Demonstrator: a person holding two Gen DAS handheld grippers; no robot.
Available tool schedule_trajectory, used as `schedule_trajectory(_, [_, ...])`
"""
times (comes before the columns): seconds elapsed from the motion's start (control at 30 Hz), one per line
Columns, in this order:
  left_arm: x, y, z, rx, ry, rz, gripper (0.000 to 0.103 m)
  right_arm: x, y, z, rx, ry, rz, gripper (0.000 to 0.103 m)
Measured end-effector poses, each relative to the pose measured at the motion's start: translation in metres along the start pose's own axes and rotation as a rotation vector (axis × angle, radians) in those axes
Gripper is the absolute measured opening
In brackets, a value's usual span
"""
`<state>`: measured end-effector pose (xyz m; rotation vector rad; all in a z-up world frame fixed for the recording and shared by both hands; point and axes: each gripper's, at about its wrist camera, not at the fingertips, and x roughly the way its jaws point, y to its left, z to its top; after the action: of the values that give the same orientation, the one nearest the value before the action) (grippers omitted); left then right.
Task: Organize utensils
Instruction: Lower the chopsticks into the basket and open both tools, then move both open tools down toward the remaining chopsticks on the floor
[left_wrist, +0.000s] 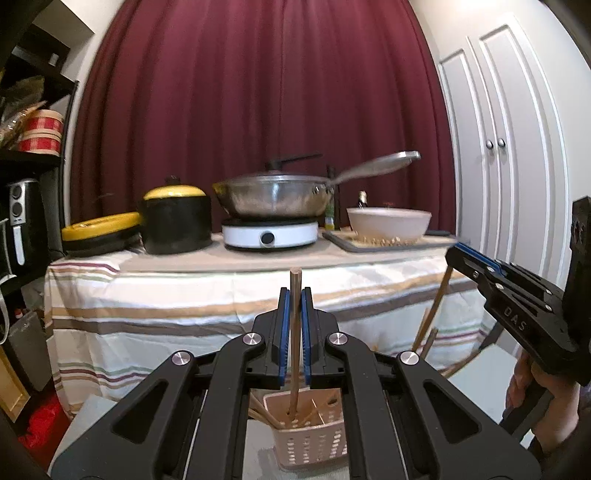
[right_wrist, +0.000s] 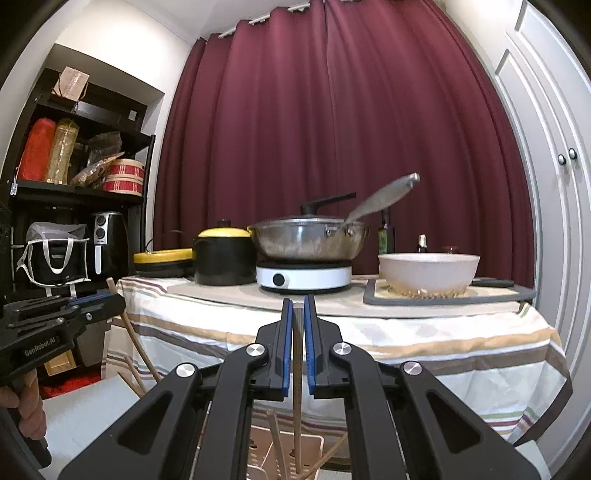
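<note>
Between the left gripper (left_wrist: 294, 295) pads, a chopstick (left_wrist: 295, 332) stands upright.

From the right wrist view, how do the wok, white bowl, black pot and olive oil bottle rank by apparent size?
1. wok
2. white bowl
3. black pot, looks close to the bowl, so unsure
4. olive oil bottle

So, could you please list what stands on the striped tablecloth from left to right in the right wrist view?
Flat yellow-topped appliance → black pot with yellow lid → white induction hob carrying the steel wok → white bowl on the grey tray.
</note>
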<state>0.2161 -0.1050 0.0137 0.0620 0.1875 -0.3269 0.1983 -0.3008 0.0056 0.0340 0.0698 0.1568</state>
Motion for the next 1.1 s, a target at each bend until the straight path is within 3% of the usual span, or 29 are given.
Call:
schedule_trajectory(0.2, [0.008,0.005,-0.012,-0.021,0.037,0.002,0.011,0.01,-0.004,-0.012,0.025,0.051,0.012,0.008])
schedule_trajectory(0.3, [0.002,0.009,-0.012,-0.038,0.035,0.007,0.029,0.005,-0.004,-0.011,0.029,0.048,0.006,0.015])
schedule_trajectory(0.5, [-0.019,0.014,-0.01,-0.045,0.021,0.029,0.039,-0.012,0.003,-0.007,0.01,0.043,-0.01,0.025])
schedule_trajectory(0.77, [-0.055,0.014,-0.026,-0.045,0.038,0.069,0.041,-0.051,0.012,-0.02,0.006,0.084,-0.043,0.03])
schedule_trajectory(1.1, [-0.094,0.013,-0.075,-0.054,0.125,0.117,0.041,-0.092,0.021,-0.066,0.032,0.202,-0.071,0.03])
